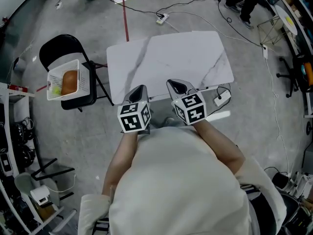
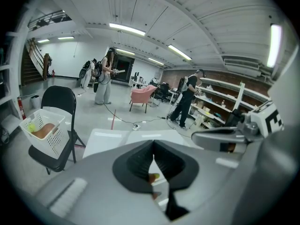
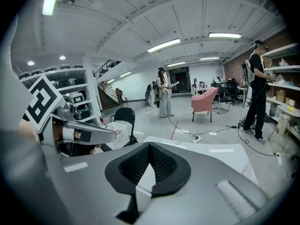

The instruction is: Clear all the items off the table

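The person stands at the near edge of the white table [image 1: 171, 58] with a gripper in each hand, the 2 held side by side just over that edge. The left gripper [image 1: 141, 89] has its jaws pressed together with nothing between them; its own view shows them meeting in a thin line. The right gripper [image 1: 176, 85] is the same, with its jaws closed tight and holding nothing. The 2 grippers sit near each other but apart, both tilted down toward the tabletop.

To the left of the table, a black folding chair [image 1: 61, 48] carries a white slotted basket [image 1: 84, 80] on its seat. In the basket lie an orange-brown item [image 1: 69, 81] and, just beside it, a small yellow-green item [image 1: 56, 89] — I can't tell what either one is. A white power strip [image 1: 221, 99] lies on the floor by the table's near right corner. A strip of red tape [image 1: 125, 23] runs across the floor beyond the table's far edge.
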The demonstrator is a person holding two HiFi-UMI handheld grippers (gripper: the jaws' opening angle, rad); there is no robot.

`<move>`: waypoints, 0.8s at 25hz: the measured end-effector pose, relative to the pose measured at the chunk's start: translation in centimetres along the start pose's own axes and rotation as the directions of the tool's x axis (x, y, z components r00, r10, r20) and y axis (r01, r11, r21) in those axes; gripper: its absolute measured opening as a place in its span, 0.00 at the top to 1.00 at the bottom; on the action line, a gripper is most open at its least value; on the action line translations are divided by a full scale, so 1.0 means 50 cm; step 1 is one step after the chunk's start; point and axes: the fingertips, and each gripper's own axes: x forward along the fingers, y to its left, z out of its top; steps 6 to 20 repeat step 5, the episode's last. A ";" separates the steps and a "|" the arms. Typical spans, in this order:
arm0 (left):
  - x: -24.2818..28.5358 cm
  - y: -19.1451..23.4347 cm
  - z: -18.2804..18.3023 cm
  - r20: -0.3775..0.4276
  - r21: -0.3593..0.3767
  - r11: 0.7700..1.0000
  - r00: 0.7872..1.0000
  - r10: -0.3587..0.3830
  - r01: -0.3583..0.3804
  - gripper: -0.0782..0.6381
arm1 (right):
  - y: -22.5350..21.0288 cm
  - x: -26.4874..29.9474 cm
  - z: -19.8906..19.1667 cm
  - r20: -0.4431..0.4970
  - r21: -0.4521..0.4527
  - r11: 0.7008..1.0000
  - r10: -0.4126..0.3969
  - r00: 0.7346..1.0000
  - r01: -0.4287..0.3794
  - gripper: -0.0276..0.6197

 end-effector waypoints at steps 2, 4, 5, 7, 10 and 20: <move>0.004 -0.003 -0.002 -0.002 0.001 1.000 1.000 -0.001 0.001 0.88 | -0.005 -0.002 0.000 0.004 -0.003 1.000 -0.002 1.000 0.002 0.96; 0.006 -0.006 -0.003 -0.003 0.000 1.000 1.000 -0.002 0.002 0.88 | -0.009 -0.004 0.001 0.007 -0.006 1.000 -0.003 1.000 0.003 0.96; 0.007 -0.008 -0.004 -0.004 0.000 1.000 1.000 -0.002 0.002 0.88 | -0.010 -0.005 0.002 0.009 -0.007 1.000 -0.003 1.000 0.003 0.96; 0.007 -0.008 -0.004 -0.004 0.000 1.000 1.000 -0.002 0.002 0.88 | -0.010 -0.005 0.002 0.009 -0.007 1.000 -0.003 1.000 0.003 0.96; 0.007 -0.008 -0.004 -0.004 0.000 1.000 1.000 -0.002 0.002 0.88 | -0.010 -0.005 0.002 0.009 -0.007 1.000 -0.003 1.000 0.003 0.96; 0.007 -0.008 -0.004 -0.004 0.000 1.000 1.000 -0.002 0.002 0.88 | -0.010 -0.005 0.002 0.009 -0.007 1.000 -0.003 1.000 0.003 0.96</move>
